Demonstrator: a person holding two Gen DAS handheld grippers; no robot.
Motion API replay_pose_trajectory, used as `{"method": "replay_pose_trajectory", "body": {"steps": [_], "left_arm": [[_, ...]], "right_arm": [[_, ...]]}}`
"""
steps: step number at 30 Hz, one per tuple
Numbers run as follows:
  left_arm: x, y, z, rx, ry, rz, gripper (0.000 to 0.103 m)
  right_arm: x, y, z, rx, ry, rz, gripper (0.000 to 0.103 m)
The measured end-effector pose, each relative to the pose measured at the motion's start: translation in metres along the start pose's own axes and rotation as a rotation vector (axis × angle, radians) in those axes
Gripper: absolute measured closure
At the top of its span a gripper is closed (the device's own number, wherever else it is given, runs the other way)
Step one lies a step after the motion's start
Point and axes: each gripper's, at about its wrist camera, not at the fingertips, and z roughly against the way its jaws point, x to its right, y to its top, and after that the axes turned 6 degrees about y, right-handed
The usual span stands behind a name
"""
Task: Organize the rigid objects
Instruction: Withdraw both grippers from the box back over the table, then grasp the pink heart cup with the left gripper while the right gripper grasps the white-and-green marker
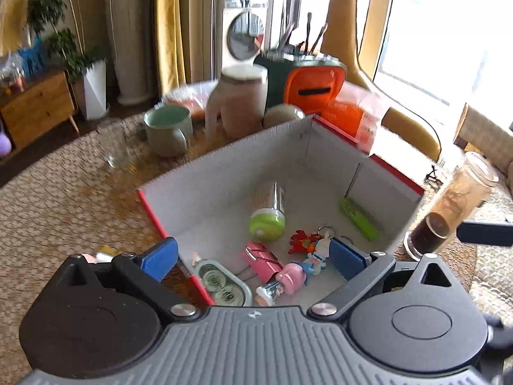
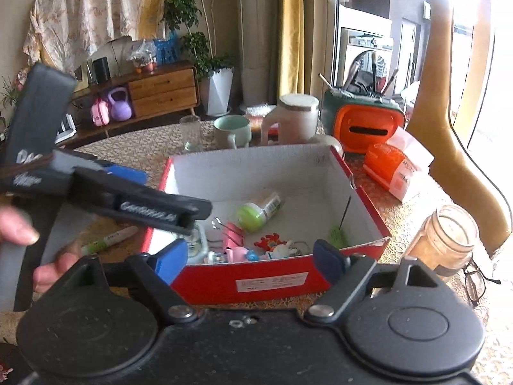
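In the left wrist view, the left gripper (image 1: 253,256) fills the bottom of the frame with its blue-padded jaws spread wide and nothing between them, hanging over the near corner of a red cardboard box (image 1: 224,173) with a white interior that occupies the centre. Inside the box, a clear container with a green cap (image 1: 268,218) lies on its side at mid-frame, a green lighter (image 1: 358,218) rests along the right wall, and a pink binder clip (image 1: 263,259), a red and white keychain figure (image 1: 312,244), a pink cartoon figurine (image 1: 285,280) and a small oval tin (image 1: 221,284) cluster near the lower edge. A green marker pen (image 2: 110,240) lies on the woven table mat (image 1: 64,211) at lower left of the right wrist view, outside the box and just beside its left wall.

The right gripper (image 2: 251,258) sits at the bottom of its own view, jaws likewise wide apart and empty, in front of the box's red front wall. The left gripper reaches in from the left edge, above the box's left corner.

Behind the box, across the upper middle, stand a drinking glass (image 2: 190,132), a pale green mug (image 2: 231,131), a white lidded jug (image 2: 294,118) and an orange and green utensil caddy (image 2: 365,118). A glass jar (image 2: 452,240) stands at right.
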Motion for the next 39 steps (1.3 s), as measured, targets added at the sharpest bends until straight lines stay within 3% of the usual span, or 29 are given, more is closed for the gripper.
{"method": "replay_pose_trajectory", "body": {"steps": [11,21,26,31,39], "left_arm": [[-0.033,-0.029,0.080,0.088,0.022,0.051,0.002],[-0.070,-0.066,0.120,0.131,0.044,0.082,0.002],[-0.093,-0.085,0.126,0.138,0.084,0.079,0.002],[-0.129,-0.106,0.119,0.098,0.094,0.124,0.002],[-0.168,-0.132,0.102,0.077,0.139,0.128,0.002]], "right_arm": [[-0.042,-0.002,0.028,0.024,0.035,0.035,0.015],[-0.089,-0.008,0.029,0.050,0.107,0.087,0.008],[-0.110,-0.014,0.019,0.081,0.161,0.114,0.000],[-0.126,-0.025,0.003,0.096,0.191,0.152,0.000],[-0.139,-0.036,-0.027,0.050,0.277,0.109,0.000]]}}
